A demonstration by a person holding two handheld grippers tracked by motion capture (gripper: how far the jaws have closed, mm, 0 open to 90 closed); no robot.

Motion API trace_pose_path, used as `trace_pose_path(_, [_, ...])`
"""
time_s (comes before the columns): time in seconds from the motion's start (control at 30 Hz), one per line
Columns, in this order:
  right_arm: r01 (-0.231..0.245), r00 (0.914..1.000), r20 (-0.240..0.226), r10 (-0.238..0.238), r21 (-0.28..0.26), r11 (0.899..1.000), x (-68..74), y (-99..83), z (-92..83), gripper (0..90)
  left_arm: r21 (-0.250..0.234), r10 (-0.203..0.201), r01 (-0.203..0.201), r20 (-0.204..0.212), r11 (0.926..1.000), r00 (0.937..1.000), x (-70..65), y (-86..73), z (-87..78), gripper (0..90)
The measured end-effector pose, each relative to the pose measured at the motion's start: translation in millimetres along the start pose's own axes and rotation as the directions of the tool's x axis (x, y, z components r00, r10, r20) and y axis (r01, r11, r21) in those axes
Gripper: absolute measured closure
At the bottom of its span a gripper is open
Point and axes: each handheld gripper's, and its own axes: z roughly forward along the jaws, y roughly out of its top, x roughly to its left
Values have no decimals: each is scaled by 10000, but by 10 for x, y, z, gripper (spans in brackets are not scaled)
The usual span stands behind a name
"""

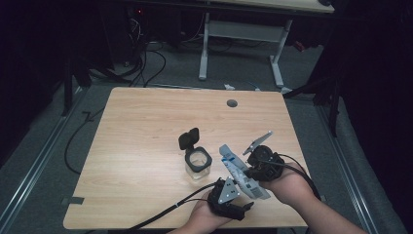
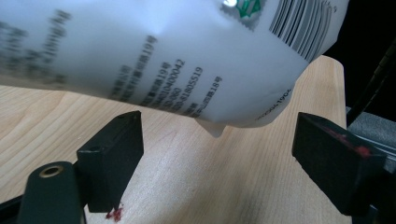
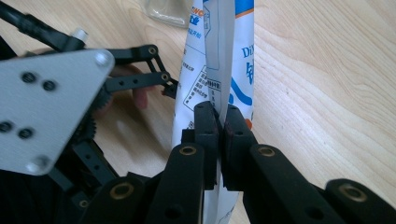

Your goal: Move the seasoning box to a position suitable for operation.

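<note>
**Pouch pinched at the near edge of the table, beside the open jar**

A white and blue printed pouch (image 1: 239, 171) hung tilted above the wooden table (image 1: 146, 126), just to the right of a small clear jar (image 1: 198, 165) and near the table's front edge. The jar stood upright on the wood with its dark hinged lid (image 1: 189, 139) flipped up and back behind it, the mouth open.

The right gripper (image 3: 219, 122) had its two black jaws pressed together on a flat seam of the pouch; in the right gripper view the film ran up between the pads with no gap on either side, and the blue lettering showed above them. From the high view that gripper (image 1: 258, 163) sat on the far side of the pouch from the jar, the person's hand cupped under it.

The left gripper (image 1: 229, 195) was lower, in front of the jar and close under the pouch's bottom end. In the left gripper view its jaws stood spread wide, one at each side of the picture, bare wood between them, and the pouch (image 2: 187, 56) hung above them with barcode and small print facing the camera. A pointed corner of the pouch (image 2: 215, 130) dipped towards the gap; it seemed to touch neither pad, though the blur made that hard to be sure of.
</note>
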Motion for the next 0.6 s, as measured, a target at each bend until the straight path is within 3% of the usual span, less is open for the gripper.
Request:
trace_pose_path(0.1, [25, 10000, 26, -25, 0, 10000, 25, 17, -16, 872, 195, 233, -234, 46, 9995, 9997, -13, 15, 6, 181])
trace_pose_path(0.23, [119, 9999, -30, -119, -38, 9999, 53, 42, -25, 872, 196, -34, 32, 104, 9998, 9999, 2, 9, 30, 199])
trace_pose_path(0.6, [253, 9993, -269, -259, -220, 9994, 132, 140, -15, 872, -83, 30, -30, 42, 10000, 10000, 45, -6, -11, 301])
